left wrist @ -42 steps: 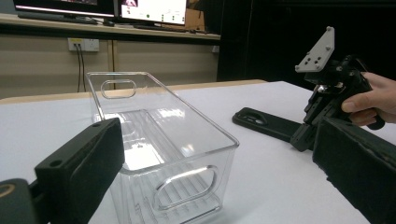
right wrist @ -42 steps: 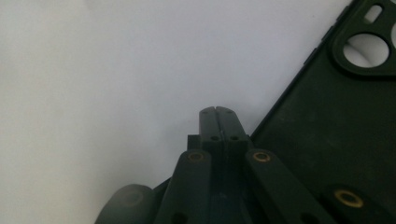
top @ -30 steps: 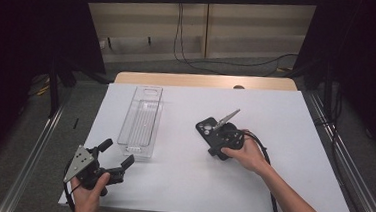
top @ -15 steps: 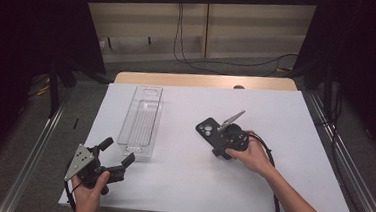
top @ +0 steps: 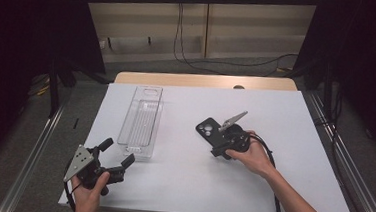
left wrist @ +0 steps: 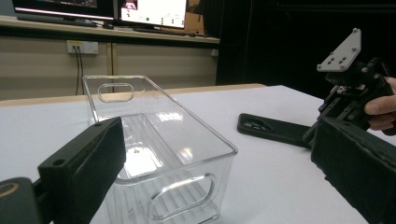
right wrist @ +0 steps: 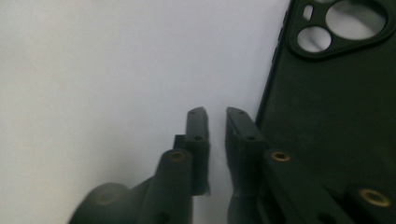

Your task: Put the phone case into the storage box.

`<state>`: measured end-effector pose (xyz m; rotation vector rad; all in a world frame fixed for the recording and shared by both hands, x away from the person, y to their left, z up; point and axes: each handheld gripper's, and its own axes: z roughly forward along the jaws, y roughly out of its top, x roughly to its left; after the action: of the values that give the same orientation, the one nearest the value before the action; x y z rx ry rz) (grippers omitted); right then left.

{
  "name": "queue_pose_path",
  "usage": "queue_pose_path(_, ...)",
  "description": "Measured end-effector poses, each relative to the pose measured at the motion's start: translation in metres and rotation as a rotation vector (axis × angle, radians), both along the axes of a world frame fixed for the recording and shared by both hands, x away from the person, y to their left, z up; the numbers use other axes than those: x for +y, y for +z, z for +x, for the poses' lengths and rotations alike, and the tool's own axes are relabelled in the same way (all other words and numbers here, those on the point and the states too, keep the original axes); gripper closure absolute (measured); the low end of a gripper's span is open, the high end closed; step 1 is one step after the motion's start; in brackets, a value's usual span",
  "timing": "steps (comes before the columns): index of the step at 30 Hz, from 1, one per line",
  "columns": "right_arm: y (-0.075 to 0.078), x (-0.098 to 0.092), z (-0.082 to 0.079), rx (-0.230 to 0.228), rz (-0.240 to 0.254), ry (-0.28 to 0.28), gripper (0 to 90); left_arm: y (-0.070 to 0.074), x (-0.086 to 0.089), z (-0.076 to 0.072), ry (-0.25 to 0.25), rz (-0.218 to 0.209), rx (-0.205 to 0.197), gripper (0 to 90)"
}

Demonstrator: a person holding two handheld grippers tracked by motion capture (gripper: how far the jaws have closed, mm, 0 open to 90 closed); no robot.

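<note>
A black phone case [top: 207, 129] lies flat on the white table [top: 285, 118], right of centre, camera cut-outs up. My right gripper [top: 217, 144] rests low over the case's near end. In the right gripper view the case [right wrist: 336, 102] lies just right of the gripper [right wrist: 216, 114]. Its jaws have just been opening and stand a narrow gap apart, with nothing between them. My left gripper [top: 118, 152] is held near the front left edge, wide open and empty. In the left gripper view this gripper [left wrist: 217, 140] points at a clear plastic bin [left wrist: 159, 140].
The clear bin [top: 142, 118] stands lengthwise left of centre and is empty. The table's wooden far edge [top: 203, 80] borders the white top. Metal rails [top: 38, 140] run along both sides. Cables trail on the floor behind.
The right gripper has shifted slightly to the right along the phone case. The left gripper has stayed where it was.
</note>
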<state>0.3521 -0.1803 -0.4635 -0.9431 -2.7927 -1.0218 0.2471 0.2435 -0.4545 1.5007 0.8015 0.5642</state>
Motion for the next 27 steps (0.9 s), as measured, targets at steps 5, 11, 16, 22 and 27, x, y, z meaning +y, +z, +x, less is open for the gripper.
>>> queue_pose_path(5,0.006,0.001,-0.004,-0.043,0.009,-0.021,42.0,0.000,-0.001,0.000,0.000,-0.008,0.001,3.4)
queue_pose_path(11,0.012,-0.001,-0.004,-0.070,0.042,-0.039,12.9,-0.001,0.000,0.000,-0.003,0.000,0.004,3.4)
queue_pose_path(16,0.016,-0.002,-0.005,-0.088,0.059,-0.055,4.7,0.000,0.001,0.000,0.002,0.001,0.003,3.3)
queue_pose_path(22,0.020,-0.005,-0.003,-0.096,0.080,-0.095,8.0,0.000,0.002,-0.001,0.011,-0.002,0.003,3.3)
queue_pose_path(27,0.027,-0.010,0.002,-0.124,0.105,-0.158,8.6,-0.001,0.003,-0.001,0.008,0.006,0.006,3.3)
